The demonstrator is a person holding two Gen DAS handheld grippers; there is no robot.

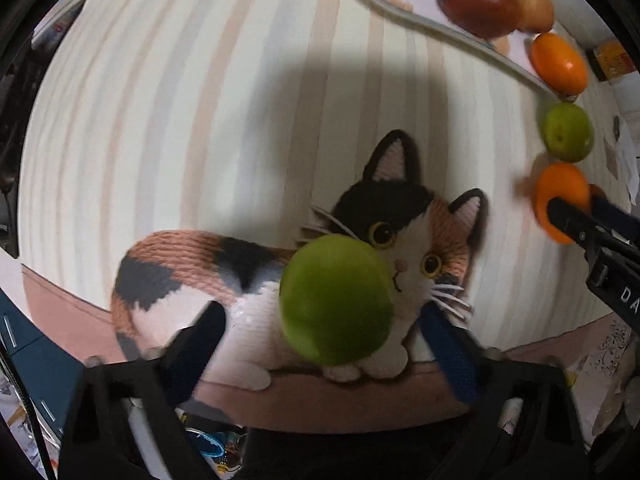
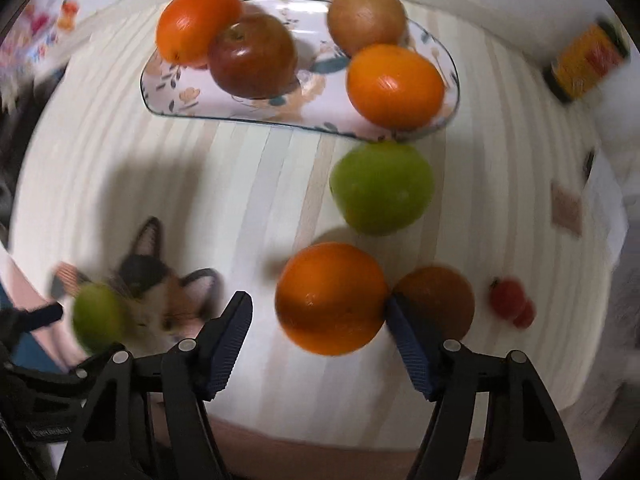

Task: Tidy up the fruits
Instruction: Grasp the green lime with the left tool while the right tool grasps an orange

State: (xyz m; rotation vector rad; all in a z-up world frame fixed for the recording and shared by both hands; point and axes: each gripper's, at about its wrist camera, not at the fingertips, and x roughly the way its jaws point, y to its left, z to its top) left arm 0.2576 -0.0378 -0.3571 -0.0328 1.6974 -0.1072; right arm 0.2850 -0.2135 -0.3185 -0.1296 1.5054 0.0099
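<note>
A green fruit (image 1: 336, 300) lies on a cat picture (image 1: 404, 216) on the striped table, between the fingers of my left gripper (image 1: 323, 310). Both pads stand clear of the fruit, so this gripper is open. My right gripper (image 2: 317, 302) straddles an orange (image 2: 330, 298). Its right pad (image 2: 404, 332) is at the orange's edge and its left pad (image 2: 228, 336) is apart from it, so the jaws are open. A flowered plate (image 2: 168, 92) at the back holds two oranges, a red apple (image 2: 252, 56) and a brownish fruit (image 2: 366, 16).
A second green fruit (image 2: 382, 188) sits just in front of the plate. A darker orange fruit (image 2: 438, 300) touches the straddled orange, with small red tomatoes (image 2: 512, 304) to its right. A yellow box (image 2: 584, 64) stands at the far right.
</note>
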